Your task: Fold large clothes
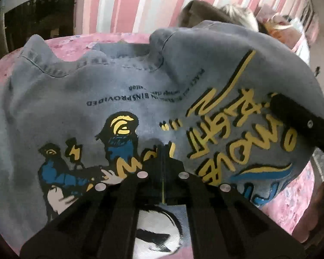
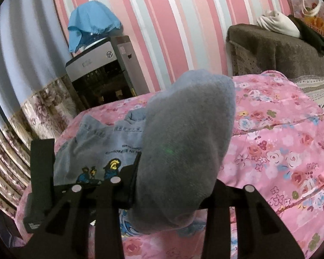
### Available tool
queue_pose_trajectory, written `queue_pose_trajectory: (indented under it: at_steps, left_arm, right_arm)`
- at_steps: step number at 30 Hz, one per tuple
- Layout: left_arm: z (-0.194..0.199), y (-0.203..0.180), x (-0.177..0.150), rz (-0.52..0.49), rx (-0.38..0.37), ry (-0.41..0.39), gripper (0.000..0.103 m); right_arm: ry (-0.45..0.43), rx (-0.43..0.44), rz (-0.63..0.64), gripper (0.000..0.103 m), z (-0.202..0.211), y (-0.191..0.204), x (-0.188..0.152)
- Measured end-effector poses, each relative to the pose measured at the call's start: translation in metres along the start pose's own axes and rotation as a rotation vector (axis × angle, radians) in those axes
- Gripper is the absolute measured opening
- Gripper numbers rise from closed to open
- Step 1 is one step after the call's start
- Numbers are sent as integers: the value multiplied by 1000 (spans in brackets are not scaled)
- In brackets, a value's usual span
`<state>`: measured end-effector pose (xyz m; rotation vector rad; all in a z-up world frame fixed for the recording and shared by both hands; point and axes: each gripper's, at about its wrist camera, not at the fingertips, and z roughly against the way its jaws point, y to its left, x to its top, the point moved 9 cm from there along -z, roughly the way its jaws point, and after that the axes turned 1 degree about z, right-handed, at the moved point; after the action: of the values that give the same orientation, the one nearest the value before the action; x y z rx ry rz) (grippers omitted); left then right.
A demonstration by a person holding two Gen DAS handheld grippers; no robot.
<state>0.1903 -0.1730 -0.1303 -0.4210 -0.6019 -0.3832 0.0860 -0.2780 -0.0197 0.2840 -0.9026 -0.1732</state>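
A grey-blue T-shirt (image 1: 80,90) with yellow and blue print lies on the pink floral bedspread (image 1: 291,194). My left gripper (image 1: 163,151) is shut on the shirt's printed fabric near its lower edge. My right gripper (image 2: 140,172) is shut on the shirt's right side and holds that fold (image 2: 183,151) lifted and draped over its fingers. In the left wrist view the lifted fold (image 1: 237,75) arches over the right of the shirt, with the right gripper's black finger (image 1: 296,116) against it. The collar (image 1: 110,62) points away from me.
A pink striped wall (image 2: 183,21) stands behind the bed. A grey water dispenser (image 2: 103,64) with a blue cloth cover stands at the bed's far left. A brown sofa (image 2: 280,54) with a white cloth sits at the far right. A floral curtain (image 2: 32,112) hangs left.
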Motion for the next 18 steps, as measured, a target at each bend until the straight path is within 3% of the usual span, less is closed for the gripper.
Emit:
queue_pose_trajectory:
  at_steps: [7,9,12,18]
  left_arm:
    - [6,10,2,14,-45,18,0]
    - [31,22,7,-32,41,-30,0]
    - [74,50,12,-78,110,-94,0]
    - [135,165,20,-16,265,-121,0]
  right_arm:
    - [-27,10,100,34,11,37,5]
    - [-28,17,138,33,15,55,7]
    - [-31,23,191,31,17,87,12]
    - [11,72,301,27,-2,175,11]
